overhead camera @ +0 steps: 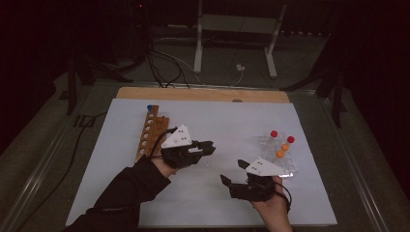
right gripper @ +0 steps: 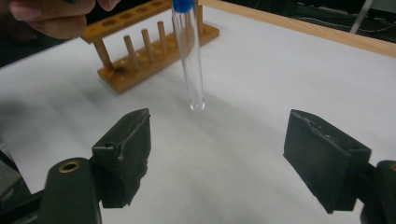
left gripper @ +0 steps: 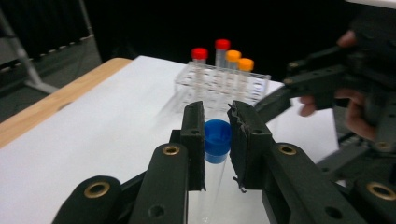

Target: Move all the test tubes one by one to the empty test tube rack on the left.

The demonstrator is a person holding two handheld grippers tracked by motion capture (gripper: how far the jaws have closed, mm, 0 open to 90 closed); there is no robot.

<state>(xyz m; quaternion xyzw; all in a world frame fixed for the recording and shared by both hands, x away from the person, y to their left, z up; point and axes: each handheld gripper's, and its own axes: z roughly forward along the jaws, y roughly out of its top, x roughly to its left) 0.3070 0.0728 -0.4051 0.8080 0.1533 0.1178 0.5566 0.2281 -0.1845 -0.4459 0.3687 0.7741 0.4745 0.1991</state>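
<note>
White table (overhead camera: 121, 188) bears wooden rack (overhead camera: 151, 130), clear rack (overhead camera: 278, 152).

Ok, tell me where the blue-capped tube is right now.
The blue-capped tube is clamped in the left gripper, hanging above the white mat between the wooden rack at left and the clear rack at right.

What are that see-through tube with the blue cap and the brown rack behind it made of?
The tube looks like clear glass or hard plastic: you see the sheet through it, and it shines along its length. Which of the two, I cannot tell. Its blue cap seems matte moulded plastic. The rack looks like unpainted wood, warm brown, with round pegs and drilled holes.
</note>
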